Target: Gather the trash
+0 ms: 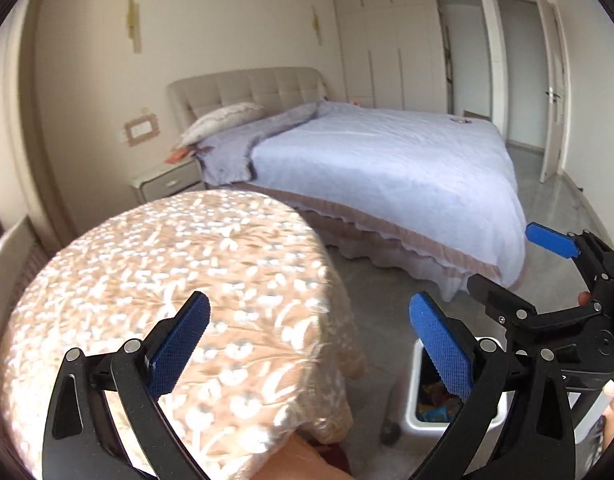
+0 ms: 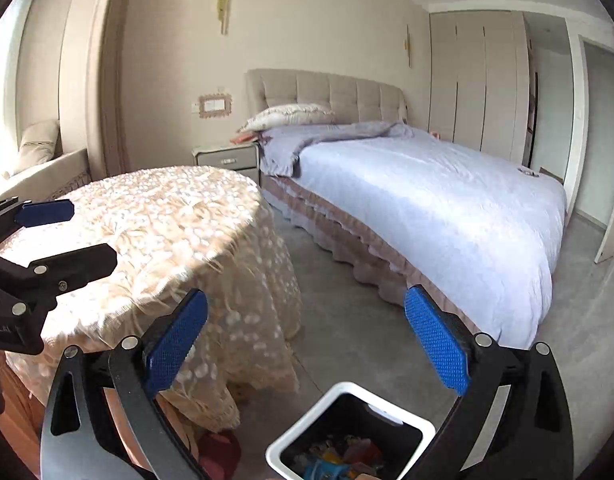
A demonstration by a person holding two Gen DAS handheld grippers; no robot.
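Observation:
A white trash bin [image 2: 349, 389] stands on the grey floor beside the round table, with colourful wrappers [image 2: 339, 456] inside it. My right gripper [image 2: 307, 340] hangs open and empty just above the bin. In the left wrist view the bin [image 1: 411, 384] is at the lower right, partly hidden by a finger. My left gripper [image 1: 311, 344] is open and empty over the table's near edge. The round table [image 1: 167, 260] wears a beige floral lace cloth with nothing on it. Each view also shows the other gripper: the right gripper [image 1: 507, 260] and the left gripper [image 2: 93, 234].
A large bed [image 2: 427, 200] with a pale blue cover fills the right side, with a small object [image 2: 527, 171] at its far corner. A nightstand [image 2: 227, 158] stands by the headboard. A cushioned seat [image 2: 39, 148] is at the left; the wardrobe [image 1: 387, 60] and a door [image 1: 553, 92] lie beyond.

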